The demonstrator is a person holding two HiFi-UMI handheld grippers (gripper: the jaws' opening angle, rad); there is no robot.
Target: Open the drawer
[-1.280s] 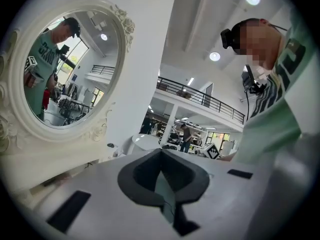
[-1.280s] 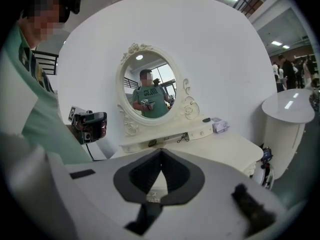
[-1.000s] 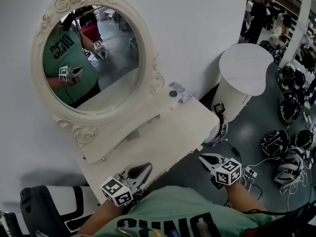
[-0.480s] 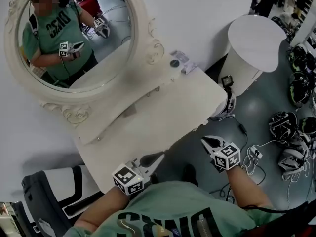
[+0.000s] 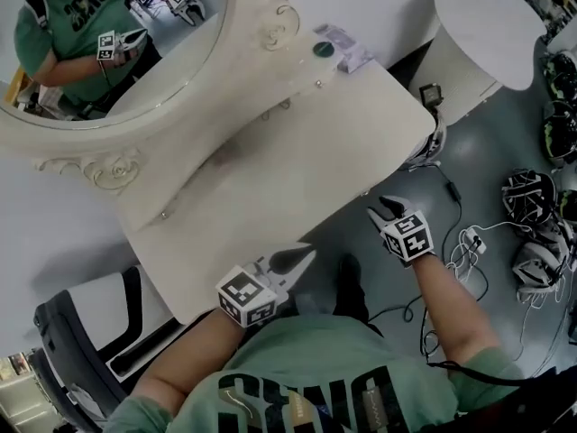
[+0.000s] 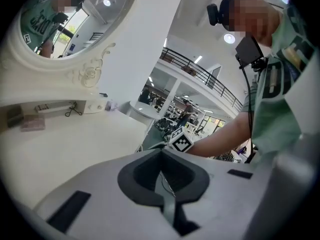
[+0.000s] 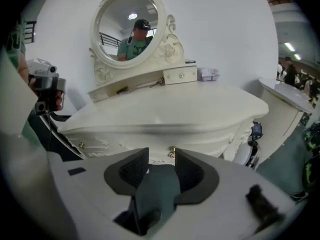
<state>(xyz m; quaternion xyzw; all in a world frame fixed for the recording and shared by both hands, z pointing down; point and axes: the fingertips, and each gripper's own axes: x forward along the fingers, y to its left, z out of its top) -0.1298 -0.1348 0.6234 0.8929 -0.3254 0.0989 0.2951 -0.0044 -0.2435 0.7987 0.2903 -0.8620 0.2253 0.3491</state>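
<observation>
**Right jaws spread in front of drawer knob**

Right gripper: jaws have just been opening and are now spread, nothing between them. The brass knob of the shut drawer shows just beyond the gap. Left gripper: jaws pressed together, empty, by the dressing table's front edge.

Our surroundings
We count an ornate oval mirror, a round white stand, helmets on the floor, a black-and-white chair.
</observation>
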